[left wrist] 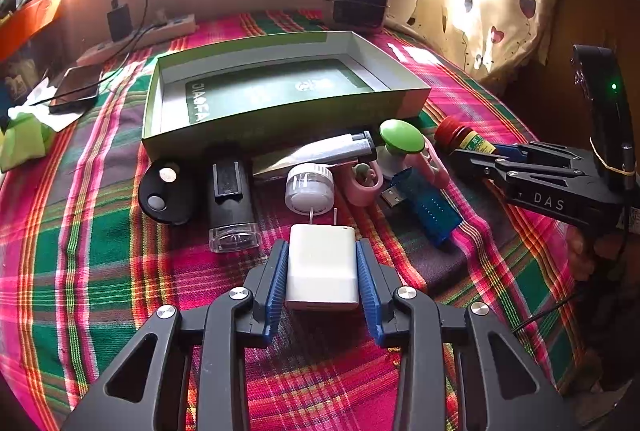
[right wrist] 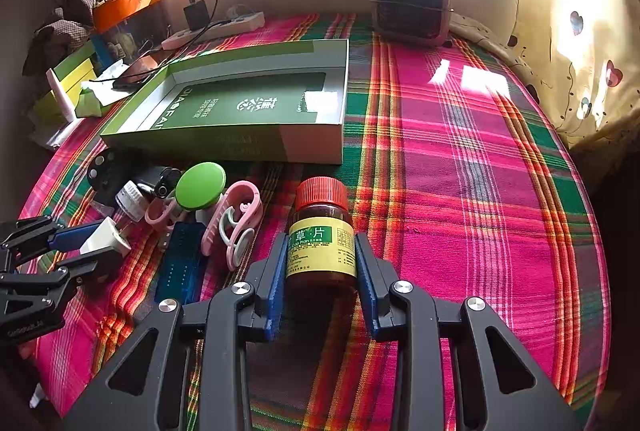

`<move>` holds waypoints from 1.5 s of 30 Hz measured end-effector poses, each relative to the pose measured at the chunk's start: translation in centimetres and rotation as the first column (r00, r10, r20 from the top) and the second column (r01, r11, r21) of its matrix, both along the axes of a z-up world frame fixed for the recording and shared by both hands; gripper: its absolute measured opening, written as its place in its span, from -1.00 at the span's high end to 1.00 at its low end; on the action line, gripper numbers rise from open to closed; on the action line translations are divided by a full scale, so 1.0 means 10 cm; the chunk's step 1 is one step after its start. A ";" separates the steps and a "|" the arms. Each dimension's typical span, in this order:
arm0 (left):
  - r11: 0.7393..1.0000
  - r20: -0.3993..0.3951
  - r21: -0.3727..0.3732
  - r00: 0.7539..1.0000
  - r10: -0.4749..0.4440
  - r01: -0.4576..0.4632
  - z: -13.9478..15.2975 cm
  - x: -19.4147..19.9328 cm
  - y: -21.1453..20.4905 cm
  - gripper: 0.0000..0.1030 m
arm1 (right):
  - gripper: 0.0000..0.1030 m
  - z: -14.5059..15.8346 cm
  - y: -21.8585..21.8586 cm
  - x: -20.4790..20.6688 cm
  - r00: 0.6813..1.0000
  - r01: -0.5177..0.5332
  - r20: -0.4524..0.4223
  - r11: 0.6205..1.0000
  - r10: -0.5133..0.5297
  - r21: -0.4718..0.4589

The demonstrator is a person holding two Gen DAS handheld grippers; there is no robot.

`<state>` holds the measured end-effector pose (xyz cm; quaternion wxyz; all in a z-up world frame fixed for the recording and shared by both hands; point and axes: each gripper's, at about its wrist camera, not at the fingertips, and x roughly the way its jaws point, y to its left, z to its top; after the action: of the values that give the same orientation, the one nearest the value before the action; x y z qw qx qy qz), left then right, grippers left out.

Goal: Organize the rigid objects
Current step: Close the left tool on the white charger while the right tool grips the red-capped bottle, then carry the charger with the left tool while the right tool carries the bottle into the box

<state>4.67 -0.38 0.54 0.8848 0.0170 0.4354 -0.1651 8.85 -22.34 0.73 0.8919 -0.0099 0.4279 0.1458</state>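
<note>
My left gripper is shut on a white plug charger, prongs pointing away, just over the plaid cloth. My right gripper is shut on an amber medicine bottle with a red cap and yellow label, lying on the cloth. An open green box lies beyond the left gripper; in the right wrist view the box is at upper left. Between box and grippers lie a black key fob, a black light, a small white jar, a green-topped pink item and a blue USB stick.
A small dark heater stands at the back by the wall. A power strip with a black charger and a phone lie at the back left. A curtain hangs at the right. Plaid cloth stretches right of the bottle.
</note>
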 end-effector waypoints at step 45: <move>0.988 0.031 -0.078 0.991 0.133 -0.131 0.47 1.15 0.55 0.37 | 0.36 0.45 0.21 0.79 0.997 -0.036 0.067 0.999 0.035 0.022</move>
<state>16.20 5.08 5.25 0.9015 -0.0424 0.4129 -0.1222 16.77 -20.25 5.22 0.9031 -0.0118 0.3959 0.1663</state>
